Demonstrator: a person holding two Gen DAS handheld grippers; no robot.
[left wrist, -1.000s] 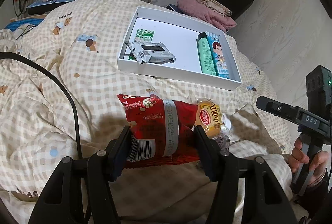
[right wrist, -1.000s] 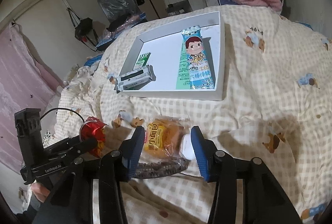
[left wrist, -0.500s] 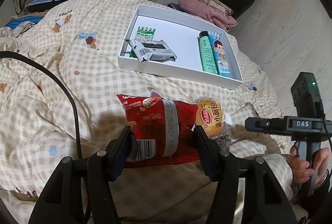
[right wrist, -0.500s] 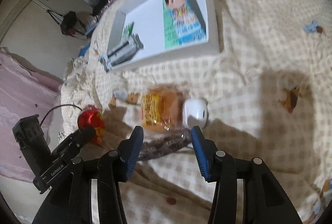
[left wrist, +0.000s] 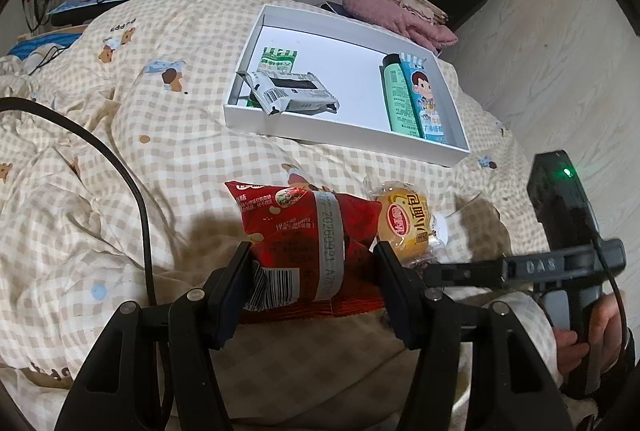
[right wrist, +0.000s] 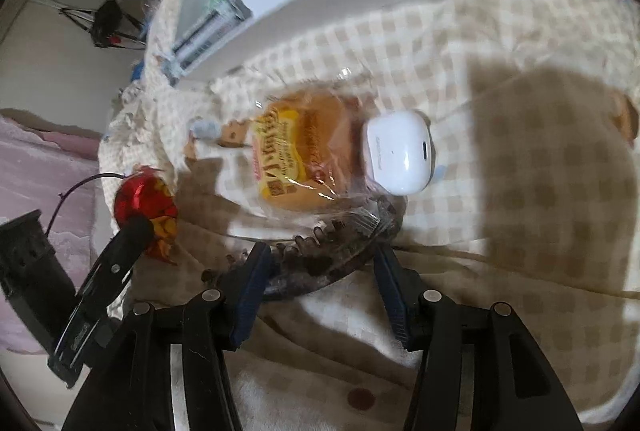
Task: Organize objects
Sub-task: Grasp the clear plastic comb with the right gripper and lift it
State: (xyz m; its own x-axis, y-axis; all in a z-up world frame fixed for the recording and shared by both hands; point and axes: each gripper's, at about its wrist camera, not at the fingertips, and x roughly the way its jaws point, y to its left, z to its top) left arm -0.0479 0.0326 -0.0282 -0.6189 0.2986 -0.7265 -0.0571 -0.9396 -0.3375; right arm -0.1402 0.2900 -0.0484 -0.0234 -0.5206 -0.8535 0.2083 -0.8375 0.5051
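Observation:
My left gripper (left wrist: pixel 314 277) is shut on a red snack bag (left wrist: pixel 304 239) lying on the checked bedspread; the bag also shows in the right wrist view (right wrist: pixel 146 203). A wrapped yellow bun (left wrist: pixel 404 221) lies right of it, also in the right wrist view (right wrist: pixel 304 155), beside a white earbud case (right wrist: pixel 400 153). My right gripper (right wrist: pixel 320 273) is open, its jaws either side of a dark clear-wrapped snack (right wrist: pixel 320 259) below the bun. The white tray (left wrist: pixel 256 119) holds a grey wrapper (left wrist: pixel 288 93), a green packet (left wrist: pixel 276 59) and two long packets (left wrist: pixel 416 99).
A black cable (left wrist: pixel 120 171) crosses the bedspread at left. Pink folded cloth (left wrist: pixel 396 15) lies beyond the tray. The bed edge drops to a pale floor (left wrist: pixel 560 51) at right. The right hand-held gripper (left wrist: pixel 560 263) shows in the left wrist view.
My right gripper has tilted down and moved in close over the bun, the earbud case and the dark wrapped snack. My left gripper has stayed shut on the red bag.

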